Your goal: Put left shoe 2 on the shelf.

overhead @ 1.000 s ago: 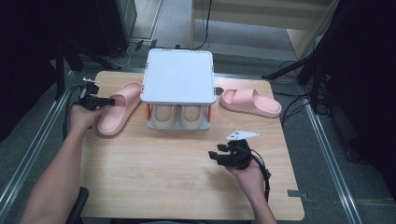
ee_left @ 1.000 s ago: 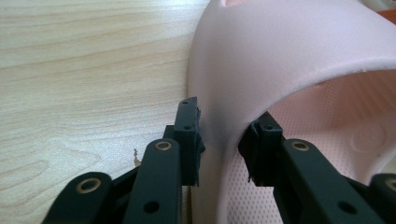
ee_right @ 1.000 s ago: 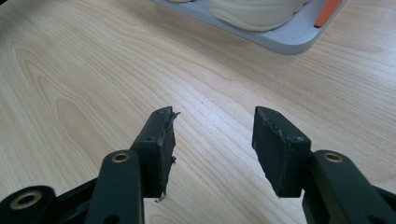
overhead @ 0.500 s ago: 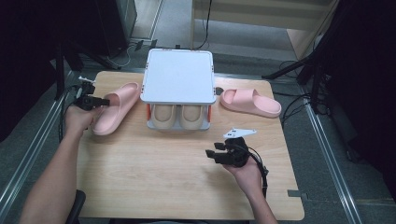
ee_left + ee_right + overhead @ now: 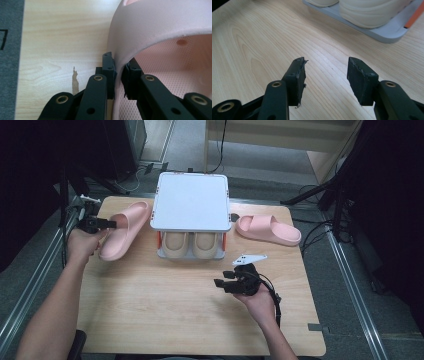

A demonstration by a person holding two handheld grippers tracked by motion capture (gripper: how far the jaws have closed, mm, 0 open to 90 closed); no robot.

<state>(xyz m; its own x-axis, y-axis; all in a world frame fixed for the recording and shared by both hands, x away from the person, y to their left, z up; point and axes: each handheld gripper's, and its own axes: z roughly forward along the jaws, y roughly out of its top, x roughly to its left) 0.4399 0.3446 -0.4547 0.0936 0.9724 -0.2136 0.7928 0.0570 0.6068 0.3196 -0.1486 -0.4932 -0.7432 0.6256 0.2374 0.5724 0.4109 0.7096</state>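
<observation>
At table's left edge, left gripper (image 5: 107,224) jaws, just closed, pinch pink foam slipper (image 5: 122,230) strap, tilted up. Right gripper (image 5: 225,283) idles wide, empty. Second pink slipper (image 5: 267,230) untouched; grey two-tier rack (image 5: 190,202) top bare.

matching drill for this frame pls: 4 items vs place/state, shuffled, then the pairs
1 left gripper
2 right gripper
3 beige slippers
4 far pink slipper

A lying flat right of the rack
B jaws open above bare table
C clamped on a pink slipper's strap
D on the rack's lower shelf

Pairs: 1-C, 2-B, 3-D, 4-A
</observation>
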